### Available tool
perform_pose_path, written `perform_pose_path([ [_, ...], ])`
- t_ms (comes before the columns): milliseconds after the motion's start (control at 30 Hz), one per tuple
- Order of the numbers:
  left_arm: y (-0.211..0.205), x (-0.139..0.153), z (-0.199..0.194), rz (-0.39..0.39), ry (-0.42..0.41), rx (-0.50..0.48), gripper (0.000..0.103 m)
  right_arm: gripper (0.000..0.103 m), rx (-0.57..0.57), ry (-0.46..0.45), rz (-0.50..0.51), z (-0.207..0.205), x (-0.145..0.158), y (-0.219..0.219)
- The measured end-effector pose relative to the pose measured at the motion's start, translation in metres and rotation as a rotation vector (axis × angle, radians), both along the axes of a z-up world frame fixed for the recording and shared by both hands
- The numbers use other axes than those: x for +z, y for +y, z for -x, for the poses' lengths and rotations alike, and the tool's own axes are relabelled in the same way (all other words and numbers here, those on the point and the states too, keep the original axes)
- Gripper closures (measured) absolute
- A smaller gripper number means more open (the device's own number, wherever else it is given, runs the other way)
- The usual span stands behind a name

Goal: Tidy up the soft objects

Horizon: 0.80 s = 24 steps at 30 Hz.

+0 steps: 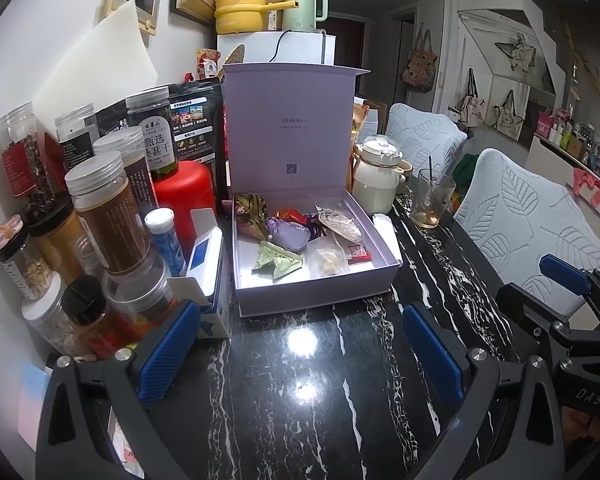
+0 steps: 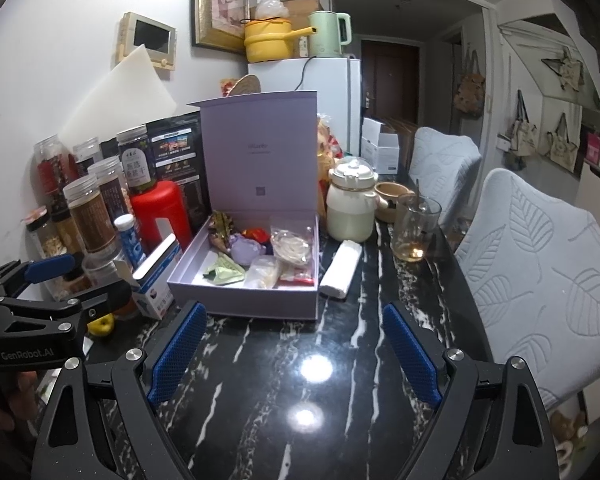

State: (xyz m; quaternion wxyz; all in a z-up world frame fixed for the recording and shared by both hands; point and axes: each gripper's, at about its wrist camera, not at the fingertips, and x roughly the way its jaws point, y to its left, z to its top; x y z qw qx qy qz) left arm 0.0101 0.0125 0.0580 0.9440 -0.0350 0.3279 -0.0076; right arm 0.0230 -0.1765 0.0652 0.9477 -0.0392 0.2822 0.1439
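An open lavender box (image 1: 384, 276) (image 2: 236, 300) stands on the black marble table with its lid upright. Inside lie a purple pouch (image 1: 290, 234) (image 2: 246, 249), green packets (image 1: 278, 262) (image 2: 224, 272), clear bags (image 1: 328, 262) (image 2: 290, 246), a red packet (image 1: 358, 254) and a dark patterned sachet (image 1: 252, 210). My left gripper (image 1: 300, 350) is open and empty, in front of the box. My right gripper (image 2: 296, 354) is open and empty, also in front of the box. The right gripper shows at the right edge of the left wrist view (image 1: 564, 280). The left gripper shows at the left of the right wrist view (image 2: 52, 272).
Several jars and bottles (image 1: 100, 208) and a red container (image 1: 184, 192) crowd the left. A blue and white carton (image 1: 210, 280) leans beside the box. A cream teapot (image 2: 350, 204), a glass (image 2: 414, 226), a white roll (image 2: 340, 268) and padded chairs (image 2: 540, 272) stand right.
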Motion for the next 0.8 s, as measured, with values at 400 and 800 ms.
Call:
perform_pose_path([
  [400,-0.0025,-0.0018,-0.0010,-0.007,0.003,-0.006,0.000,0.012,-0.011,0.005,0.002,-0.0002,-0.0005,-0.0047],
  [800,-0.0055,-0.0020,-0.0022,-0.032,0.001,0.000,0.000,0.012,-0.027,0.016,0.001,-0.0030,-0.0034,-0.0082],
])
